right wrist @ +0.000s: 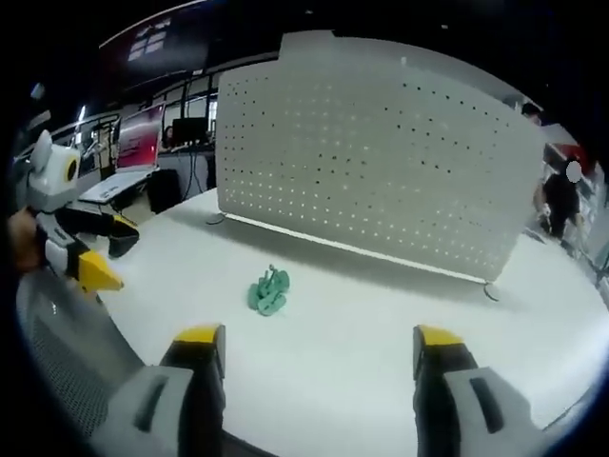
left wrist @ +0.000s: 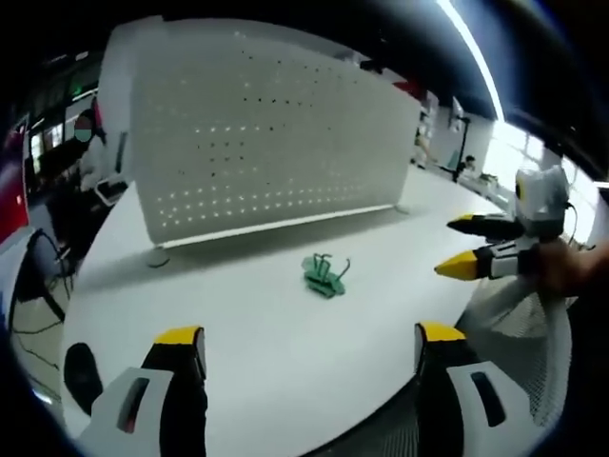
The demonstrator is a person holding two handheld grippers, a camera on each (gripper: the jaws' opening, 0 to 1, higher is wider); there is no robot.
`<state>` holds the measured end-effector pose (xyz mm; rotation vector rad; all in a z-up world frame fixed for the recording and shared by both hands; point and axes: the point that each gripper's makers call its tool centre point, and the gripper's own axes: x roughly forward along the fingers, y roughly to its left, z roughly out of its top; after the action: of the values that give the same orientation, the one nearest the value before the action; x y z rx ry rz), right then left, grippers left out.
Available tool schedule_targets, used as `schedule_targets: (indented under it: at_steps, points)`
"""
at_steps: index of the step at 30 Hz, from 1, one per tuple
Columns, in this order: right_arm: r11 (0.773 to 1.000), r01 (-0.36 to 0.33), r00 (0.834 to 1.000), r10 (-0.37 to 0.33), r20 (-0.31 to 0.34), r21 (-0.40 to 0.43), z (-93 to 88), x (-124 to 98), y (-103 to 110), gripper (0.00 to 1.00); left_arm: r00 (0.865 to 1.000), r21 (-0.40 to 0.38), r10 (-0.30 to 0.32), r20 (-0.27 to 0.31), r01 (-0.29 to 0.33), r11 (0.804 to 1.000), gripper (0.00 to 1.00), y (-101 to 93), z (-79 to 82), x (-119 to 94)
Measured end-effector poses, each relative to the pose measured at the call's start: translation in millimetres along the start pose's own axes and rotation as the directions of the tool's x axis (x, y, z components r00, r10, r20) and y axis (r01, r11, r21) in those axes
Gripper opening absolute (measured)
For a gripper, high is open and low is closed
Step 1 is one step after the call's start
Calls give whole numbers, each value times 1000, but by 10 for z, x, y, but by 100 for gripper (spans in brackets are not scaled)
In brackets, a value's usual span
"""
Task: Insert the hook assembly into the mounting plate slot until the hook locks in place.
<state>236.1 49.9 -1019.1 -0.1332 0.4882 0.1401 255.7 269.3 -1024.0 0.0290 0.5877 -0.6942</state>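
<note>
Fingers of left gripper (left wrist: 309,347) spread apart, clamped on nothing | right gripper (right wrist: 319,347) likewise apart, bare | one green hook assembly (left wrist: 325,274) lay on white table (left wrist: 266,352) ahead | one white pegboard (right wrist: 381,152) upright behind | no legible writing

I'm working in an open-plan office or lab space. My white counter (left wrist: 247,314) carries a freestanding perforated panel (right wrist: 381,162), like a desk divider or pegboard. Behind it I see desks with monitors (right wrist: 188,129), a red display screen (right wrist: 141,126) and cables hanging below. A long ceiling light strip (left wrist: 471,52) runs overhead, bright windows (left wrist: 504,152) line the far side, and people (right wrist: 559,202) stand in the background.
</note>
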Motion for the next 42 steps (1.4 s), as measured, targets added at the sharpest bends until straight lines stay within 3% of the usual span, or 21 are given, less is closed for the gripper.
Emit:
schedule_targets:
  at_steps: [2,6,10,16,18,19,22,34,38,42]
  points:
    - [998,-41,999,41,-2,49,7,16,70,72,1000,-9,-2,-1,1,1000,95,5,5,1]
    - [996,-58,998,59,-22,67,-19,54,78,70,1000,-30,-11,6,11,999,95,-33,37,6]
    - [977,-108,992,119,-48,183,-46,132,125,62,1000,-19,-7,-4,7,1000,94,-33,7,7]
    - [965,-158,981,177,-75,208,-56,334,193,44,999,21,-20,-29,21,1000,97,-106,-38,39]
    - [917,-164,979,197,-56,363,-48,421,253,41,999,32,-22,-29,23,999,97,-110,-50,45]
    - [908,-176,975,214,-60,381,-65,461,280,39,999,31,-23,-30,24,999,97,-112,-51,44]
    - [924,-176,972,217,-86,339,-96,626,317,34,999,9,-26,-34,27,1000,97,-80,-57,48]
    - [899,-164,959,242,-147,406,-186,1001,370,23,999,-1,-24,-41,24,1000,96,-44,-74,54]
    - [903,-161,951,251,-183,398,-194,1094,407,22,999,-6,-24,-40,23,1000,96,-38,-73,57]
    - [911,-191,944,273,-187,367,-86,1244,512,20,999,-9,-24,-43,23,1000,95,-40,-81,64]
